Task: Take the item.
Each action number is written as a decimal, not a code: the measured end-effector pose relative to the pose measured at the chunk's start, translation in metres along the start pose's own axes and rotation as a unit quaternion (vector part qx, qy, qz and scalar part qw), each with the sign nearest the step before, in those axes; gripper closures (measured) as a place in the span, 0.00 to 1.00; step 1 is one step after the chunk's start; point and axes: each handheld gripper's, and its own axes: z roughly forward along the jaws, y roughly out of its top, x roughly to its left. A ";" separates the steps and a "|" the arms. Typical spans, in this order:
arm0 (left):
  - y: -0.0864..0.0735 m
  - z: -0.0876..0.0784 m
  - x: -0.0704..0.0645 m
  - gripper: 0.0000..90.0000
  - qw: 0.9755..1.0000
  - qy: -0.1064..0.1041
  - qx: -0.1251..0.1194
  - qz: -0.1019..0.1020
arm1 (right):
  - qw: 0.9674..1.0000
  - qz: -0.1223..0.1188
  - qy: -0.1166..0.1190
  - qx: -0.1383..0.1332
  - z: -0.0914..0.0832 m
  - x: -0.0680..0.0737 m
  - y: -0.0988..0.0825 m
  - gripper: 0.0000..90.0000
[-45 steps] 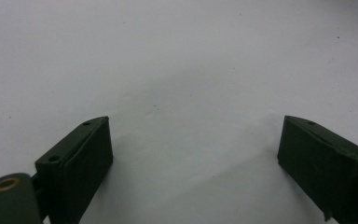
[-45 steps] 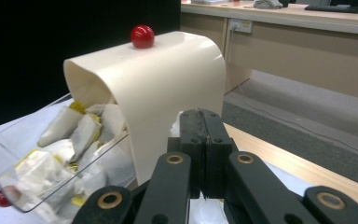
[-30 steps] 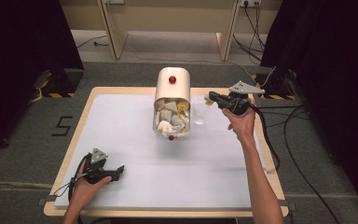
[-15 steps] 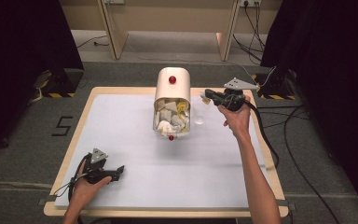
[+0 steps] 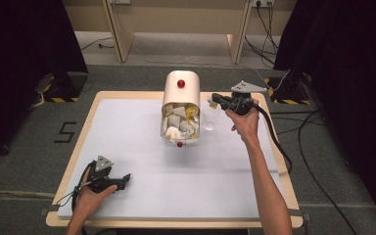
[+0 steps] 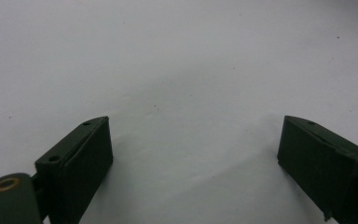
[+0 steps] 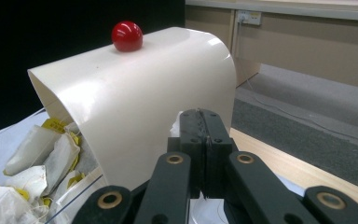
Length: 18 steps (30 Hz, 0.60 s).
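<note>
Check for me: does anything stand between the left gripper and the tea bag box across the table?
Nothing visible does. The left gripper rests near the table's front left with jaws open, and only bare white table surface lies between it and the cream box of tea bags. The right gripper sits on the box's far side, jaws closed.

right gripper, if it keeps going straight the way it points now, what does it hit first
Most likely the cream curved lid of the tea bag box: the right gripper, jaws closed, points at its side from close by. The exact gap is unclear.
</note>
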 end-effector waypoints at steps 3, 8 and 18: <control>0.000 0.000 0.000 0.10 1.000 0.000 0.000 0.000 | 1.000 0.002 0.000 0.004 0.003 0.000 -0.002 1.00; 0.000 0.000 0.000 0.10 1.000 0.000 0.000 0.000 | 1.000 0.002 0.000 0.015 0.009 -0.002 -0.005 1.00; 0.000 0.000 0.000 0.10 1.000 0.000 0.000 0.000 | 0.999 0.005 0.001 0.040 0.024 -0.003 -0.014 1.00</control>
